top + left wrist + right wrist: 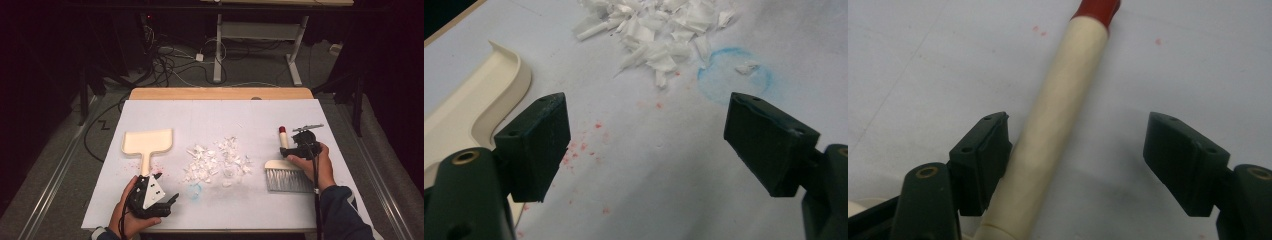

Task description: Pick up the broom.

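Cream brush handle (1058, 115) with red tip (1096, 9) is lying flat between the open right fingers (985, 160), touching the left one, clear of the other. Grey bristle head (286, 179) is sitting behind them. Cream dustpan (471, 112) is lying flat just beside the left fingers (536, 145), outside their gap.

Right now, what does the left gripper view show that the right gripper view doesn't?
Left gripper view alone: the cream dustpan, the pile of white paper scraps and a blue chalk ring, with the left gripper open over bare table. Right gripper view alone: the brush handle with its red tip, lying between the open right gripper fingers. Both: the white table with red specks.
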